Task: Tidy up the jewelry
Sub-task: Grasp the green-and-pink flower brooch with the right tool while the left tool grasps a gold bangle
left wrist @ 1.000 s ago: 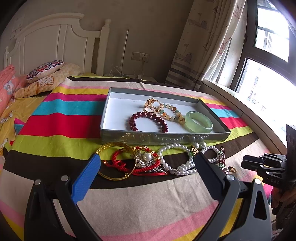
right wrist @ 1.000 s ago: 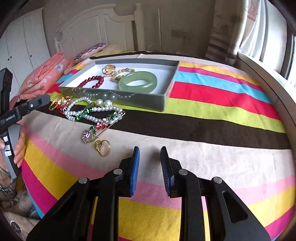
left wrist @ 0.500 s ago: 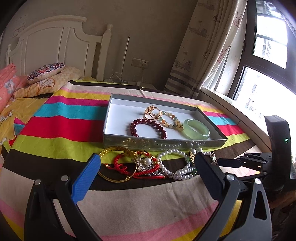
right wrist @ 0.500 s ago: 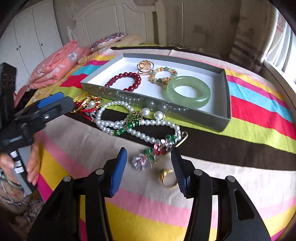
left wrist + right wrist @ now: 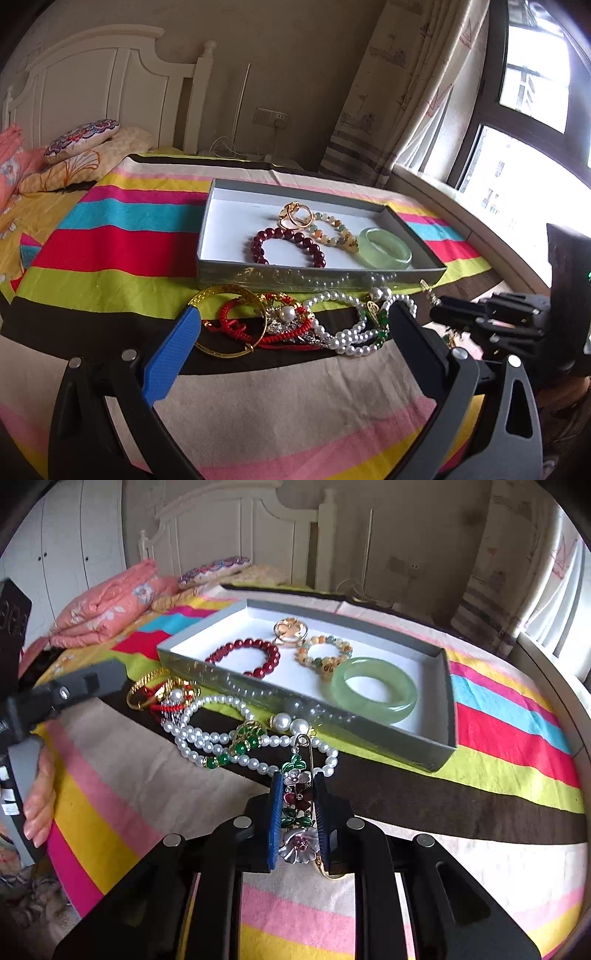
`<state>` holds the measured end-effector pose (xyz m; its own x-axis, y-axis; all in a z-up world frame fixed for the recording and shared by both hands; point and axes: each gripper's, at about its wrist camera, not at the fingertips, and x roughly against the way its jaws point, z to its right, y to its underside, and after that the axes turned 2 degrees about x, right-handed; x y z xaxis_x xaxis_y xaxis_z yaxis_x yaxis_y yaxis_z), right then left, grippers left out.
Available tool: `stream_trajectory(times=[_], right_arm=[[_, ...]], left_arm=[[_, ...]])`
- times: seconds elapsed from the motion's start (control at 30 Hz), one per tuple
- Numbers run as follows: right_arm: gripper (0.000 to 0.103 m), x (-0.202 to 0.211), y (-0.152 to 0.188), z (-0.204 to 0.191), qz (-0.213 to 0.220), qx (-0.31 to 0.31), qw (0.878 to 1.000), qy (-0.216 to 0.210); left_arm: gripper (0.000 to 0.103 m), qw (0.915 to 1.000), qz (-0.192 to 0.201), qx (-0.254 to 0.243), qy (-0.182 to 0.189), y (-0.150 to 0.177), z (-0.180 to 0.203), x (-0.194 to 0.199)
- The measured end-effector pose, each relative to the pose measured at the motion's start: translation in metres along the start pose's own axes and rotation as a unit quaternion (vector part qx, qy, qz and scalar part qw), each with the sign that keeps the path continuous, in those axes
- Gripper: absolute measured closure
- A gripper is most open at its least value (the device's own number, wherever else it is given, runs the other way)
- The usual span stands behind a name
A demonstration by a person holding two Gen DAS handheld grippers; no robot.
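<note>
Enamel flower brooch (image 5: 297, 814) sits pinched in our right gripper (image 5: 297, 794); left gripper (image 5: 291, 332) gapes wide over the pearls (image 5: 351, 334). Can't read any lettering.

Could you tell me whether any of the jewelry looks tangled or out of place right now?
Yes: outside the tray, the pearl necklace, red cord bracelet and gold bangle lie in an overlapping heap on the bedspread.

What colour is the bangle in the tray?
Pale translucent green; the bangle shows best in the right wrist view, lying in the tray.
</note>
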<state>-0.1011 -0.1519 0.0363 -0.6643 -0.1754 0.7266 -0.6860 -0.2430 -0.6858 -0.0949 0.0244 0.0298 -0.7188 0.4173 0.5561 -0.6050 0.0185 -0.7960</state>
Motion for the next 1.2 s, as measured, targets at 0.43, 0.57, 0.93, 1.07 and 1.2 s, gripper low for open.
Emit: stream_trajectory(times=[0.43, 0.57, 0.93, 1.07, 1.2], right_arm=[[0.086, 0.021, 0.005, 0.012, 0.057, -0.03, 0.997, -0.046], [0.086, 0.02, 0.009, 0.013, 0.057, -0.034, 0.996, -0.054], [0.085, 0.015, 0.014, 0.016, 0.052, -0.048, 0.995, -0.067], [0.085, 0.015, 0.015, 0.015, 0.052, -0.047, 0.995, -0.068], [0.085, 0.017, 0.016, 0.013, 0.059, -0.044, 0.995, -0.066]], left_arm=[[0.053, 0.9983, 0.0, 0.043, -0.039, -0.005, -0.016, -0.009], [0.076, 0.9978, -0.035, 0.044, -0.034, -0.007, -0.017, -0.023], [0.08, 0.993, -0.093, 0.064, -0.034, -0.014, -0.033, -0.054], [0.099, 0.994, -0.088, 0.055, -0.034, -0.01, -0.031, -0.054], [0.1, 0.9972, -0.052, 0.037, -0.038, -0.008, -0.022, -0.038]])
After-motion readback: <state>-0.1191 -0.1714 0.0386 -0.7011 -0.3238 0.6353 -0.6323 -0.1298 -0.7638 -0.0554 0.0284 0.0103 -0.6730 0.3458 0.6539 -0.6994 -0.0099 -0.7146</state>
